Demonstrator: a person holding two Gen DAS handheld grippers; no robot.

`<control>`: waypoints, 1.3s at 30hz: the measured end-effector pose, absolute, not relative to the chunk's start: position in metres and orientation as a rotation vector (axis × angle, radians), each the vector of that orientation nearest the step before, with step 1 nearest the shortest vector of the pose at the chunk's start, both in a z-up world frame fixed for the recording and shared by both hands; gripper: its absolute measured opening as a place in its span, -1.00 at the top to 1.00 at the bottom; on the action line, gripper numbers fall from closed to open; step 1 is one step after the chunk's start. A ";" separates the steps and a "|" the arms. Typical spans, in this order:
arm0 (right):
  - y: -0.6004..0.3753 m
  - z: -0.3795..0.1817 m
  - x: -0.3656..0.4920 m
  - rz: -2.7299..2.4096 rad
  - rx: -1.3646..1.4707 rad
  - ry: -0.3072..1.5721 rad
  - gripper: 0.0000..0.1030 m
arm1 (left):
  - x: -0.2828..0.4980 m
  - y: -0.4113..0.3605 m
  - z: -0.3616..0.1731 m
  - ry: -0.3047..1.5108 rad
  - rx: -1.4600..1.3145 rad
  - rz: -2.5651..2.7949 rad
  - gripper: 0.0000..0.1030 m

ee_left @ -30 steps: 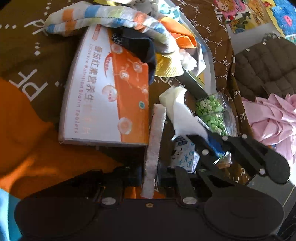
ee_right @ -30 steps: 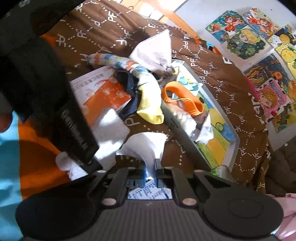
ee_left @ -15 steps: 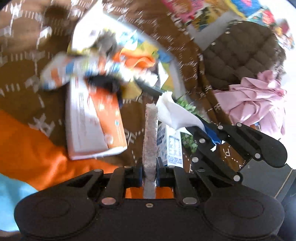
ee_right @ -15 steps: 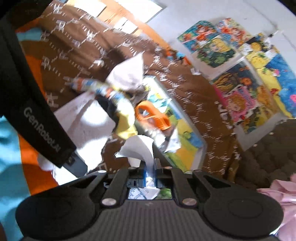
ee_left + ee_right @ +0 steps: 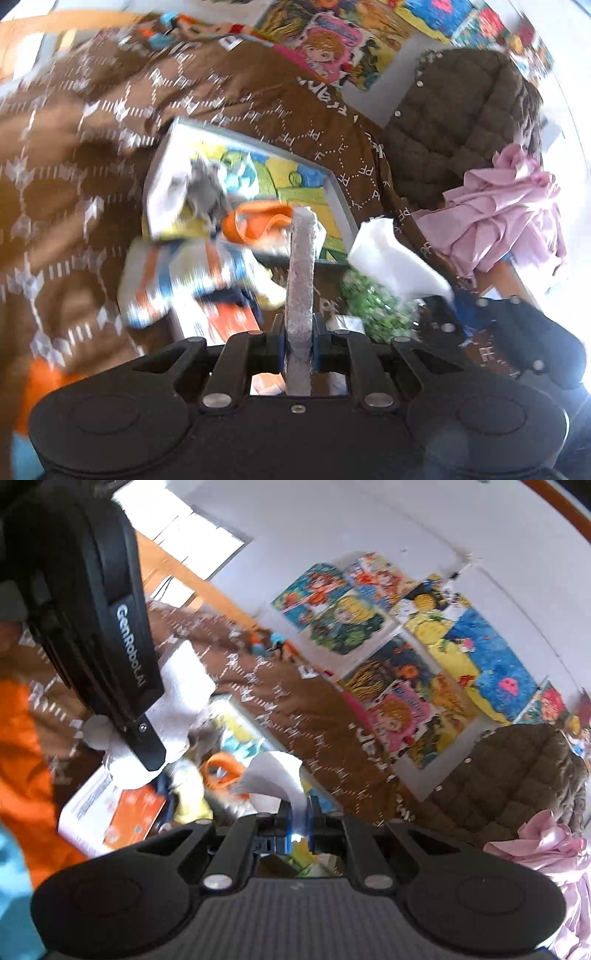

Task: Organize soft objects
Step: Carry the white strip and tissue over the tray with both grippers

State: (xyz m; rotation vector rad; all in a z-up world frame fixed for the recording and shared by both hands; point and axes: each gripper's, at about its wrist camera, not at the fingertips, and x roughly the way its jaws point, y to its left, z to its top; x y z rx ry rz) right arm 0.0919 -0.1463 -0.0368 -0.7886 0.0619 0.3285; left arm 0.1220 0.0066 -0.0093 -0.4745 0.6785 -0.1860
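1. While both grippers are lifted above the brown bedspread [image 5: 74, 184], each has something soft in it: the left gripper [image 5: 298, 334] is clenched on a grey-white towel [image 5: 301, 273], seen edge-on as a thick fuzzy strip standing straight up between the jaws.
2. Just to its right, the right gripper [image 5: 298, 812] is pinched shut on a thin white tissue [image 5: 275, 779], which fans out up and to the left of the jaws; from the left wrist camera the same tissue [image 5: 391, 258] juts out over a bag of green bits [image 5: 373, 306].
3. Below them lies a shallow grey tray [image 5: 341, 199] with a yellow and blue picture on its floor, already holding an orange loop [image 5: 258, 221] and some pale crumpled cloth (motion blur makes these hard to sort out).
4. A striped cloth [image 5: 177, 273] drapes over an orange and white box [image 5: 110, 812] near the tray's close end, on the bedspread.
5. My reading is that this is the carry step: both soft pieces are picked up and in the air, neither yet put down.
6. Next, I would guess each piece needs bringing over the tray or wherever the soft things are being gathered, then lowering before the jaws let go, one at a time so the light tissue does not drift off or snag on the towel.
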 end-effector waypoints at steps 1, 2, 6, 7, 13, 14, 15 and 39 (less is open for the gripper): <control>-0.145 -0.033 0.097 0.321 -0.756 0.057 0.84 | 0.129 0.008 -0.007 0.670 -0.443 -0.190 0.73; -0.145 -0.030 0.102 0.321 -0.730 0.053 0.84 | 0.136 0.009 -0.004 0.660 -0.411 -0.190 0.73; -0.142 -0.026 0.129 0.322 -0.687 0.041 0.84 | 0.168 0.011 0.003 0.580 -0.288 -0.123 0.73; -0.140 -0.027 0.136 0.326 -0.681 0.045 0.84 | 0.174 0.011 0.004 0.561 -0.276 -0.109 0.73; -0.134 -0.031 0.181 0.356 -0.579 0.091 0.84 | 0.219 0.017 -0.004 0.516 -0.155 -0.042 0.73; -0.132 -0.029 0.191 0.364 -0.542 0.103 0.84 | 0.228 0.020 -0.007 0.514 -0.137 -0.035 0.73; -0.129 -0.029 0.199 0.371 -0.504 0.115 0.84 | 0.236 0.023 -0.010 0.519 -0.124 -0.030 0.73; -0.146 -0.051 0.321 0.316 -0.162 0.321 0.82 | 0.342 0.028 -0.040 0.598 0.038 -0.083 0.72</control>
